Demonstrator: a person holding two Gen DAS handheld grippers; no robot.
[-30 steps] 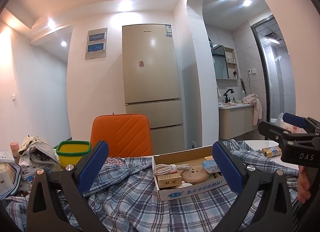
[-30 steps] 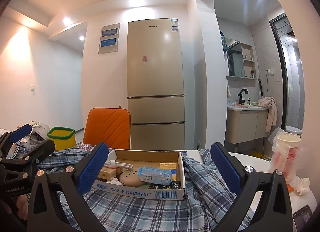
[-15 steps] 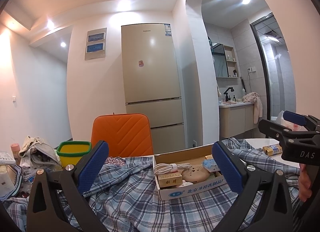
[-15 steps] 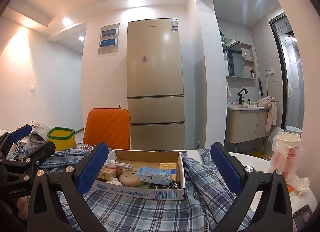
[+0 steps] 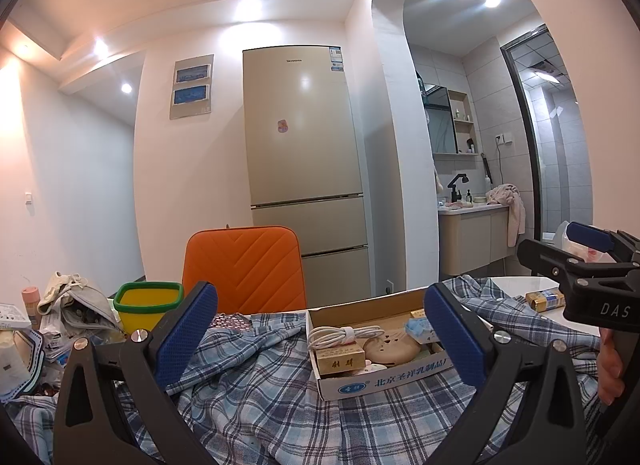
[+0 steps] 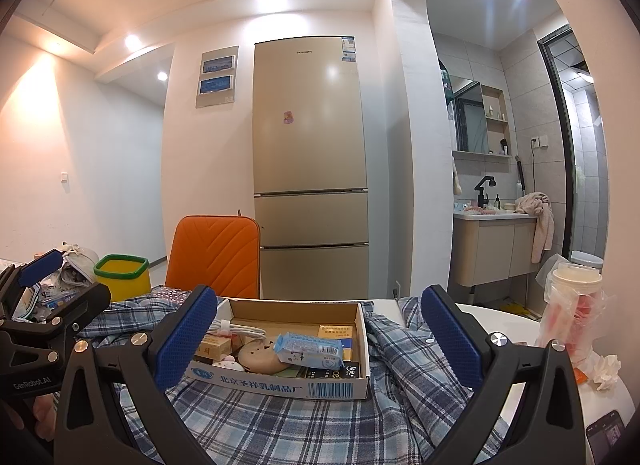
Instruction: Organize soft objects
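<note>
A crumpled blue-and-white plaid cotton shirt [image 6: 256,421] was spread loosely over the white round counter [image 6: 508,325], and a shallow open cardboard box [image 6: 280,381] with blue printing was seated on top of its folds. Inside the box were seen a coiled white cable [image 5: 344,335], a small tan carton [image 5: 340,359], a beige oval perforated case [image 6: 260,359] and a light-blue soft tissue pack [image 6: 308,349].

The left gripper [image 5: 320,345] and the right gripper [image 6: 316,345] were both held above the near part of the shirt with blue-padded jaws spread wide and nothing between them.

Compared with the views from a second before, almost nothing was altered: only a slight drift of the left camera was noted, and shirt and box were unmoved. The shirt was judged to be unfolded and pinned under the box, so that the box would probably have to be dealt with for the cloth to be tidied.
</note>
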